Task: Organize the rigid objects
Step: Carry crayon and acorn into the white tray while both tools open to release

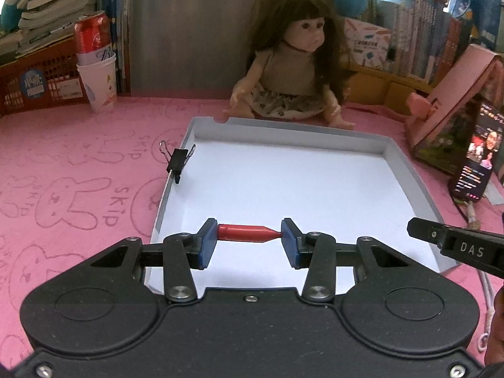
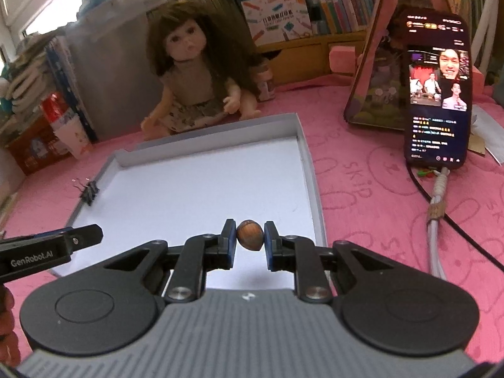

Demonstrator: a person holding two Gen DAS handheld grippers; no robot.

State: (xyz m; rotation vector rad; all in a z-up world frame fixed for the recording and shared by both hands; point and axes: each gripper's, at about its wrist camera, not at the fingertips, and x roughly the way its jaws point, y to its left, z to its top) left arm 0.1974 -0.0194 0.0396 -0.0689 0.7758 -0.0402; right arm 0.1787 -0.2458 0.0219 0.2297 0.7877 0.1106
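Observation:
A shallow grey tray with a white floor (image 1: 419,186) (image 2: 312,170) lies on the pink cloth. My left gripper (image 1: 249,236) is shut on a red pen cap (image 1: 245,232), held lengthwise between the blue pads over the tray's near part. My right gripper (image 2: 249,236) is shut on a small brown nut (image 2: 249,235), held over the tray's near right part. A black binder clip (image 1: 178,161) (image 2: 89,190) is clamped on the tray's left wall. The right gripper's tip (image 1: 441,236) shows at the right in the left wrist view.
A doll (image 1: 296,66) (image 2: 189,75) sits behind the tray. A red can in a paper cup (image 1: 96,60) stands at back left by a red basket (image 1: 34,78). A lit phone (image 2: 438,91) leans on a pink stand (image 1: 453,94) at right, with its cable (image 2: 436,220).

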